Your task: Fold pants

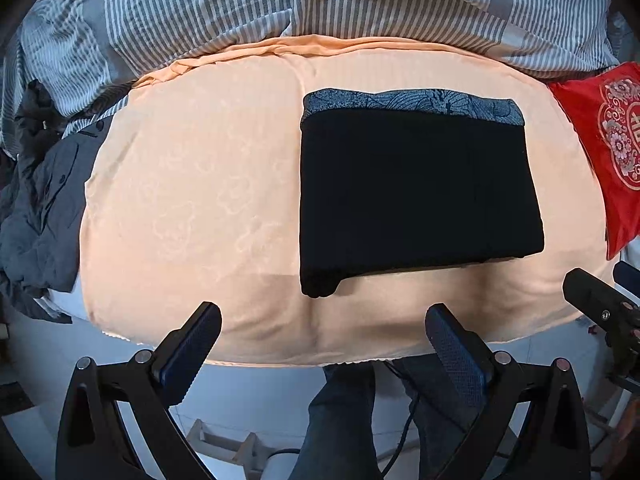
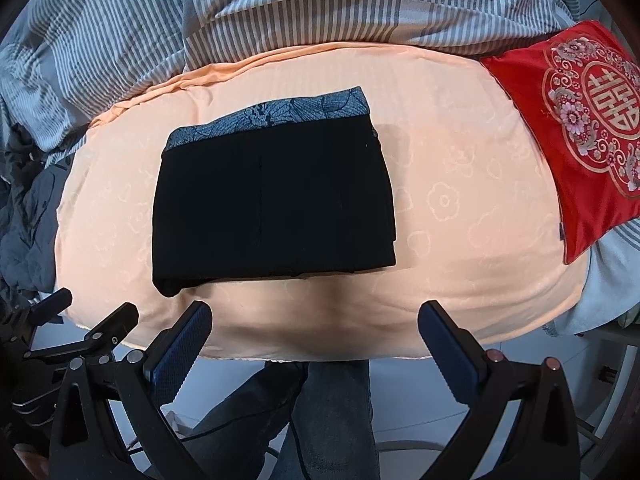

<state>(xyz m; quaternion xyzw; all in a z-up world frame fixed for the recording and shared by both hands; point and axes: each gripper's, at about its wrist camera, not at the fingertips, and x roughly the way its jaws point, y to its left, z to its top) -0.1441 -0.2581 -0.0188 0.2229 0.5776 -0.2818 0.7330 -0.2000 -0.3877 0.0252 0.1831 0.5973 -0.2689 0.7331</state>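
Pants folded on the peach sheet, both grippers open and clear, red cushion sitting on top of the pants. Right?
Not quite. The red cushion lies apart from the pants, off to their right on the peach sheet, as the right wrist view shows. The left gripper and right gripper are open and clear.

Bedding and cushions around the work place

A peach blanket with a faint flower pattern covers the bed, and behind it lies a grey-and-white striped duvet — bunched in big folds. At the right side a red embroidered cushion rests partly on the peach blanket. At the left edge a dark grey quilted garment lies crumpled. Below the bed edge — a person's legs in jeans over a pale floor.
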